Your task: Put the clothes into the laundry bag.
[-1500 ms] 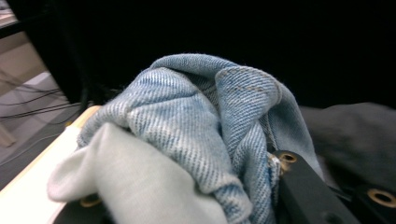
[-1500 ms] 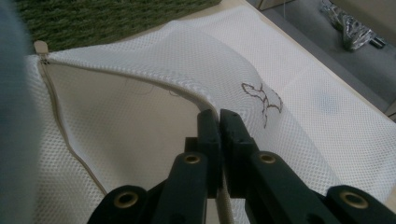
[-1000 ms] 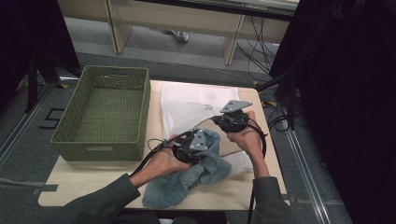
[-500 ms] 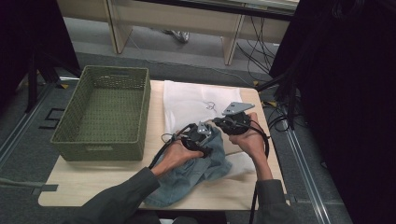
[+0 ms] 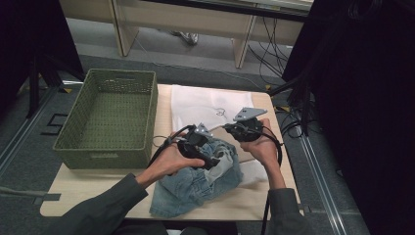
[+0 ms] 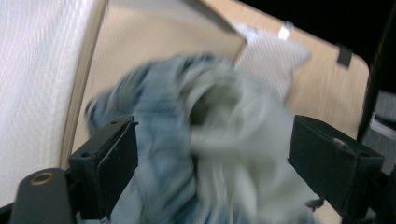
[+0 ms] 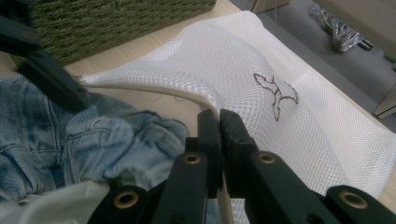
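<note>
Jeans [image 5: 195,183] crumpled between wide-open left claw [image 6: 212,161], right claw [image 7: 219,122] pinching white mesh bag [image 7: 261,56] edge, no legible writing.

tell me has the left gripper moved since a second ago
Yes. The left gripper has shifted right, farther from the basket, onto the jeans; its jaws have just been opening.

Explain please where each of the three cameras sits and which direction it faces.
High view: above the person's side, facing forward and down on the table; forearms, hands, both tongs.
Left gripper view: on the left tongs, facing the jeans; its jaws open.
Right gripper view: on the right tongs, facing the mesh bag; jaws pinch its rim.
Shared: jeans and bag appear in all three.
</note>
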Demonstrator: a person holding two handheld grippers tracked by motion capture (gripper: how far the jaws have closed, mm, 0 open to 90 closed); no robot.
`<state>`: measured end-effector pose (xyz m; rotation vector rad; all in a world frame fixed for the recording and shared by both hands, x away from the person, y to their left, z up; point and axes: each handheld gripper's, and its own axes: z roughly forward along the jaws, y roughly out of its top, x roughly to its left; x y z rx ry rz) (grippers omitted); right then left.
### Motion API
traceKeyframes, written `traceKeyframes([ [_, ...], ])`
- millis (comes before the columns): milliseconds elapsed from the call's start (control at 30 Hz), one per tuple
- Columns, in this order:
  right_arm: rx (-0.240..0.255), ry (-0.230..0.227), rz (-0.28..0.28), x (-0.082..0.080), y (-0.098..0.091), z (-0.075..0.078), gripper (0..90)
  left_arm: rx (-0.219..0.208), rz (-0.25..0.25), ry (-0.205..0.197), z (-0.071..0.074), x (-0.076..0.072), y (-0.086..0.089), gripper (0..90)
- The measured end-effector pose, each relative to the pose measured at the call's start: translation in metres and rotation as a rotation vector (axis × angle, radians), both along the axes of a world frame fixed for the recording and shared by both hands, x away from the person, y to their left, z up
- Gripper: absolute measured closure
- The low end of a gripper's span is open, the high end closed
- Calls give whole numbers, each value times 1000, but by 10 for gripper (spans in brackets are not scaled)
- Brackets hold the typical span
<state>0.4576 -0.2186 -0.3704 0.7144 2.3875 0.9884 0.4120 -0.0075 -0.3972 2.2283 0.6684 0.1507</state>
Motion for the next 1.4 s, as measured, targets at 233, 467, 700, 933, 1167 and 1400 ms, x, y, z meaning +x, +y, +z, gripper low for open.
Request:
traceKeyframes([
  [233,1,18,-27,0,0,-2,880,75,-105,-24,-22,-44,22,144],
  [467,-7,24,-1,-1,2,-3,880,258,-146,-124,-71,-52,-7,75],
  [700,-11,33,-2,-3,4,-2,881,294,-129,-198,-70,-30,-27,572],
  [933,2,4,20,-12,5,10,882,182,60,-260,-26,6,-14,617],
  [1167,-7,20,16,-16,8,9,882,66,252,-166,-63,49,-30,556],
  [1400,-53,90,-1,-16,0,-20,882,9,221,-110,-53,38,-10,259],
])
